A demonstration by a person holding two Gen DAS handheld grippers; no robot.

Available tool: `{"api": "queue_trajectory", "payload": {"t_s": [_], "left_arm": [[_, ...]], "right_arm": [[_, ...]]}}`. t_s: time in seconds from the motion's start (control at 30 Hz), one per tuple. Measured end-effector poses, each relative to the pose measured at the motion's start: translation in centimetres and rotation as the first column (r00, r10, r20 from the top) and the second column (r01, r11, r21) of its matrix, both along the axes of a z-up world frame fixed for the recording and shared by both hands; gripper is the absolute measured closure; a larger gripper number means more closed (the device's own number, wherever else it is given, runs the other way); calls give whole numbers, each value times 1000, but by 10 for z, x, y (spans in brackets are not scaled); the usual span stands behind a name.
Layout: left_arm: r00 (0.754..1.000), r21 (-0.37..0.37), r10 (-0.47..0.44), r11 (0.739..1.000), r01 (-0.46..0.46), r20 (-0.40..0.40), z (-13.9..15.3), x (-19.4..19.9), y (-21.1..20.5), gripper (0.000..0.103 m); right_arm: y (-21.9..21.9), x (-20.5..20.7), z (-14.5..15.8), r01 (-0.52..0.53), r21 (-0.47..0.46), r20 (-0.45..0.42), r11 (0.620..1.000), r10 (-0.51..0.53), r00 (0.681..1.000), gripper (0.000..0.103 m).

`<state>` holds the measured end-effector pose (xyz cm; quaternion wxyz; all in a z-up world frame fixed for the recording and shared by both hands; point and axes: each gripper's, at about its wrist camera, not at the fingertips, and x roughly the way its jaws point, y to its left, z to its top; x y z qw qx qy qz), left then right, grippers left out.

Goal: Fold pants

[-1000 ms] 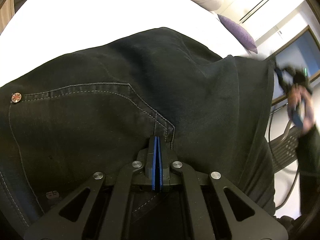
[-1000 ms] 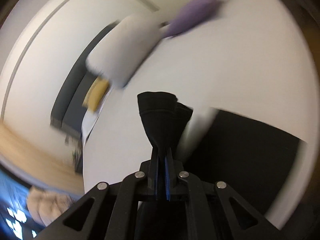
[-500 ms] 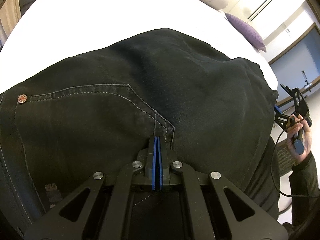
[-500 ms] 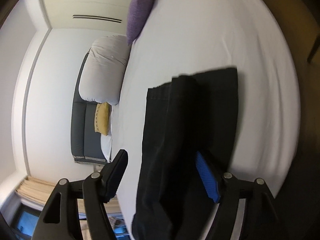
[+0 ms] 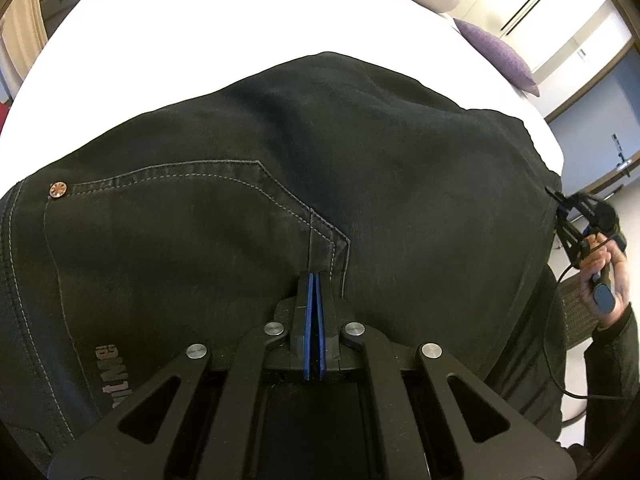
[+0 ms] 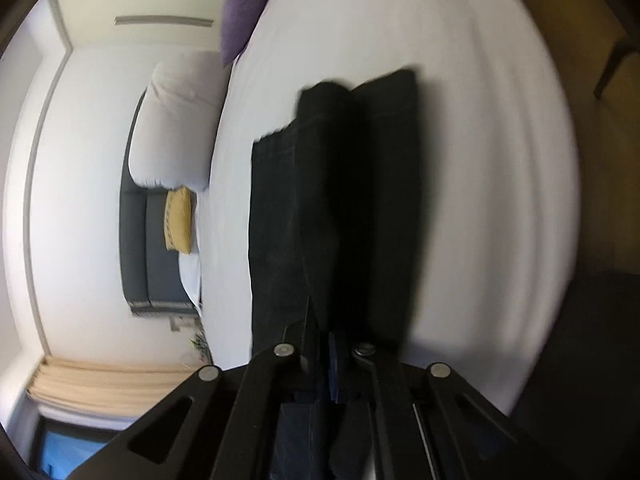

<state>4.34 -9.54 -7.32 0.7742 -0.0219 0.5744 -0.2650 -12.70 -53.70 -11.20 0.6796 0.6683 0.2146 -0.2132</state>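
Observation:
Black denim pants (image 5: 360, 160) lie across the white bed (image 5: 200, 40), back pocket and rivet facing up. My left gripper (image 5: 314, 276) is shut, its blue pads pinching the fabric at the pocket's corner seam. In the right wrist view the pants (image 6: 332, 180) stretch away as a long folded strip. My right gripper (image 6: 324, 332) is shut on the near edge of that strip. The left wrist view shows the same right gripper (image 5: 560, 208) at the pants' far right edge, held by a person's hand (image 5: 604, 268).
A purple pillow (image 6: 244, 4) and a white pillow (image 6: 176, 124) lie at the head of the bed. A yellow cushion (image 6: 180, 220) leans on the grey headboard (image 6: 140, 240). White sheet (image 6: 480, 160) borders the pants on both sides.
The right gripper let go of the raised bunch of fabric, opened wide, sank toward the bed and shut again on the pants' near edge. The left gripper kept its grip.

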Motion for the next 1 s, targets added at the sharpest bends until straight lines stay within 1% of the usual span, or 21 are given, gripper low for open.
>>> {"api": "queue_trajectory", "payload": {"t_s": [0.13, 0.23, 0.27, 0.33, 0.37, 0.4, 0.43, 0.47, 0.5, 0.57, 0.67, 0.77, 0.9, 1.0], "left_arm": [[1000, -2, -10, 1000, 10, -16, 2, 2, 1, 102], [1000, 5, -14, 1000, 14, -15, 2, 4, 0, 102], [1000, 4, -13, 1000, 13, -15, 2, 5, 0, 102], [1000, 1, -10, 1000, 10, -15, 1, 4, 1, 102], [1000, -1, -8, 1000, 8, -15, 1, 4, 2, 102], [1000, -1, -8, 1000, 8, -14, 1, 4, 2, 102], [1000, -1, -7, 1000, 7, -13, 1, 3, 4, 102], [1000, -1, -7, 1000, 7, -11, 1, 1, 5, 102], [1000, -1, -5, 1000, 5, -11, 1, 0, 6, 102], [1000, 0, -4, 1000, 4, -10, 1, -1, 6, 102], [1000, -3, -1, 1000, 1, -12, 2, -2, 8, 102], [1000, 0, -6, 1000, 6, -14, 3, -3, 9, 102], [1000, -9, -2, 1000, 2, -16, 3, -4, 13, 102], [1000, -23, 4, 1000, -4, -19, 3, -3, 16, 102]], "right_arm": [[-5, -28, -3, 36, 14, 9, 999, -37, 999, 99], [-6, -31, -4, 34, 22, 33, 999, -35, 999, 99], [-6, -31, -4, 34, 19, 42, 999, -35, 999, 95], [-12, -34, -4, 50, 25, 61, 998, -52, 997, 94], [-16, -44, -6, 67, 37, 76, 997, -70, 995, 89], [-22, -51, -6, 82, 29, 89, 996, -84, 992, 88], [-28, -49, -5, 88, 7, 80, 996, -88, 993, 88], [-34, -51, -4, 98, -14, 76, 995, -96, 992, 92], [-41, -54, -4, 108, -16, 66, 994, -107, 992, 97], [-49, -58, -5, 125, 4, 62, 992, -125, 990, 99], [-51, -63, -1, 109, -22, 40, 994, -108, 993, 100], [-51, -70, -5, 146, 17, 53, 989, -147, 988, 100], [-48, -69, 2, 145, -5, 36, 989, -145, 989, 100], [-54, -68, -2, 157, 8, 19, 988, -157, 987, 100]]}}
